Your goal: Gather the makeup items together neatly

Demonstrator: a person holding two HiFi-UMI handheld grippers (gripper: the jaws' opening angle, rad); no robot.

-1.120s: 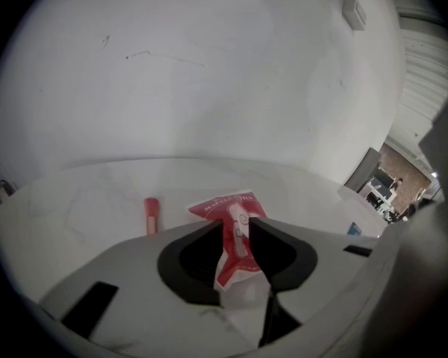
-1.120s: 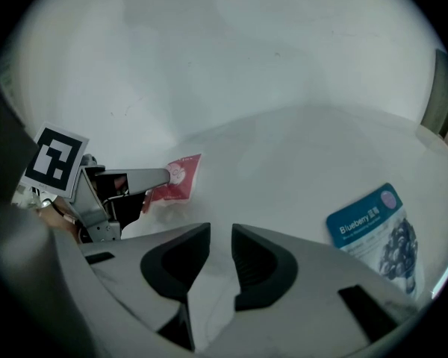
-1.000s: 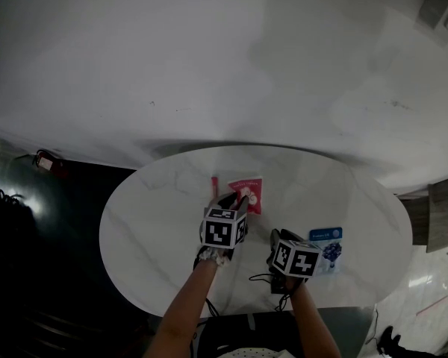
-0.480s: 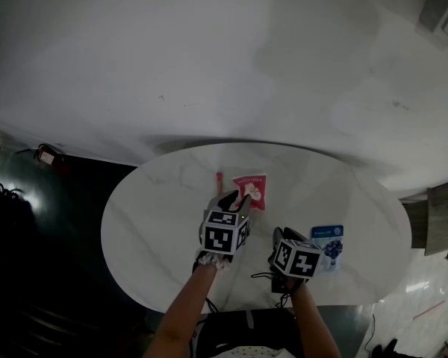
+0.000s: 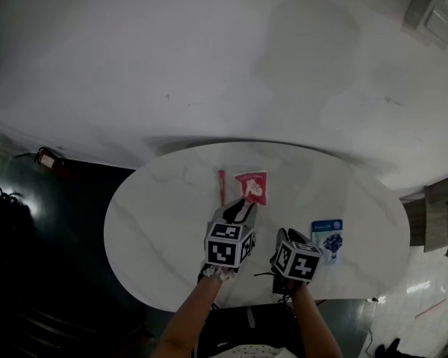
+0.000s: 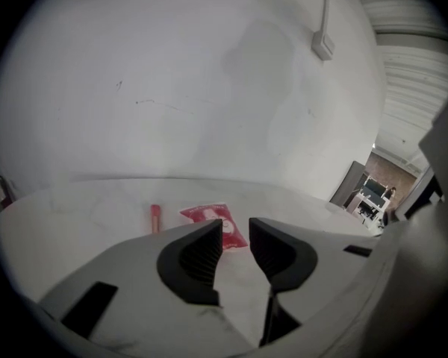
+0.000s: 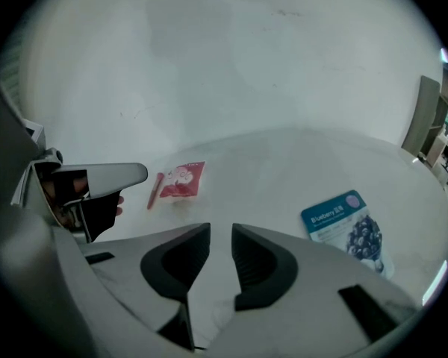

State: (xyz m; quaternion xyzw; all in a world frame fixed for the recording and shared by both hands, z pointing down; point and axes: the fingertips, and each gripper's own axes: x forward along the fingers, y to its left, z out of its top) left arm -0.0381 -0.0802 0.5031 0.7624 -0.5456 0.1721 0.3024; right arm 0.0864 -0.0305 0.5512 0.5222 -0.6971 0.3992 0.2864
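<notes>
Dim, flat light is seen throughout; the table [image 5: 157, 230] is evenly lit, and both gripper views are rounded and darkened at the edges.

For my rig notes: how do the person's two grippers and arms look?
The left gripper and right gripper have light grey bodies, black ribbed pads, a white cube with black square markers. A black cable hangs under the right one. No sleeves show.
</notes>
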